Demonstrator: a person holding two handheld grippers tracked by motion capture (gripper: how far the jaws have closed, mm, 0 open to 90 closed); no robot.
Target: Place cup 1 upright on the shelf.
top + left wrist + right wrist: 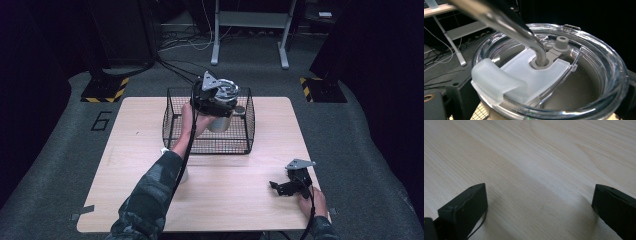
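The left gripper is holding a steel tumbler over the wire basket in the upper middle of the high view, jaws closed on it near the rim. The left gripper view is showing its clear lid with a bent metal straw (still fitted). The tumbler is looking raised, not yet set down, though whether it is going in or coming out I cannot tell. The right gripper is waiting wide and empty on the wooden table at lower right
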